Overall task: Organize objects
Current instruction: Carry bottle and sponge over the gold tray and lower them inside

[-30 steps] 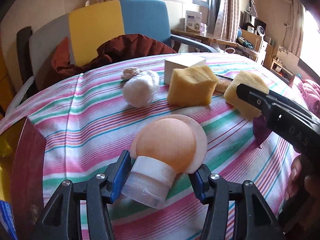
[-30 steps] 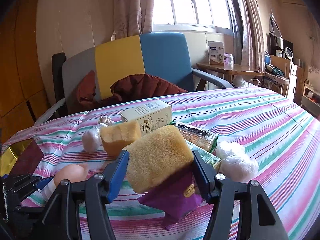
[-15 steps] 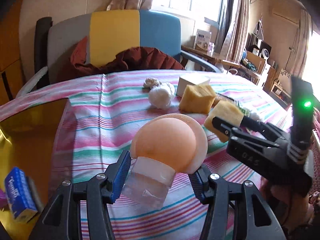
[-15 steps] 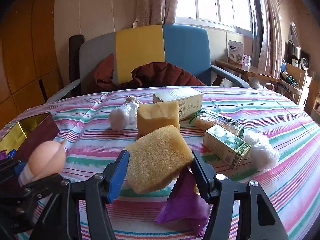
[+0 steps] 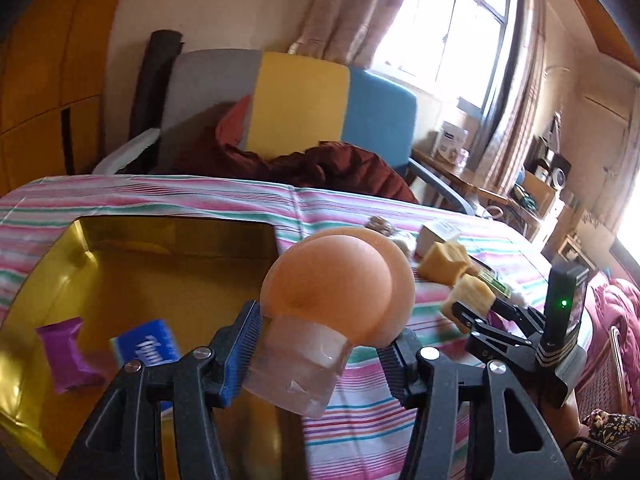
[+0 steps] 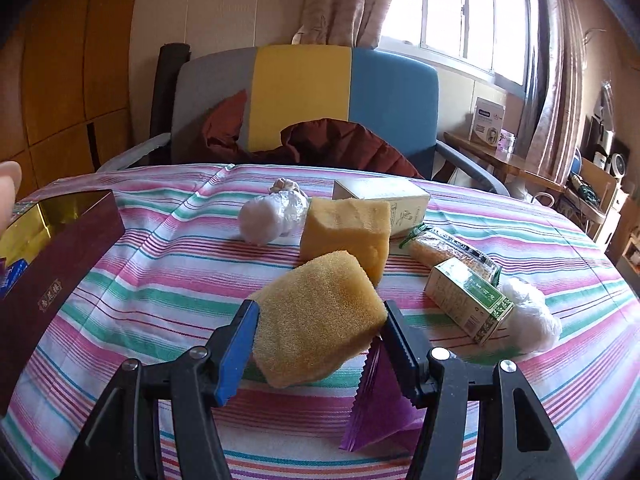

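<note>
Two sponges (image 6: 316,332) (image 6: 346,232), two cartons (image 6: 466,300) (image 6: 384,202), two white bundles (image 6: 272,216) (image 6: 530,320).

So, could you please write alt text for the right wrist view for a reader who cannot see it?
The right gripper holds a yellow sponge in its jaws above a striped tablecloth. Beyond lie a second sponge, boxes and wrapped bundles, with a dark red box at left.
</note>
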The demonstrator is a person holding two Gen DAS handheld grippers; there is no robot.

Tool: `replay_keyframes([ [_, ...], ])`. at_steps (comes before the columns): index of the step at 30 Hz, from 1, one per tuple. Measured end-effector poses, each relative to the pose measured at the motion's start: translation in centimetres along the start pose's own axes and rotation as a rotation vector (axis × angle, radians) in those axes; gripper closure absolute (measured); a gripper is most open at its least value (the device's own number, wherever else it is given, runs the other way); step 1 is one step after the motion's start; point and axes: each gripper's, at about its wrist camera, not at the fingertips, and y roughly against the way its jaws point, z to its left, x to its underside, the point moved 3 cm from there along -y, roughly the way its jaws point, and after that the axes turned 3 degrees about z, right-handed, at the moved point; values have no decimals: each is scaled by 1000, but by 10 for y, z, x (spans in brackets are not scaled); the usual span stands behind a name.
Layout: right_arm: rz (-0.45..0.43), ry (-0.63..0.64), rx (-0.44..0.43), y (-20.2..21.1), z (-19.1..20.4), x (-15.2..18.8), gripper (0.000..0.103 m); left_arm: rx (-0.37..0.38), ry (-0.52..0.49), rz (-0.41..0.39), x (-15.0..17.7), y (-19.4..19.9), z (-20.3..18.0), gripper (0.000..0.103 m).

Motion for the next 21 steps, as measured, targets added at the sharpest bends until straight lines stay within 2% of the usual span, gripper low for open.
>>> replay_keyframes([
  [5, 13, -7, 10, -2, -1, 0, 41, -87, 60, 3, 4, 11, 46, 46],
  [14, 15, 60, 19, -1, 16, 2, 41, -229, 199, 97, 19, 7, 126, 46],
  [21, 17, 64, 13, -1, 19, 4, 41, -285, 265, 157, 29, 1, 157, 45],
])
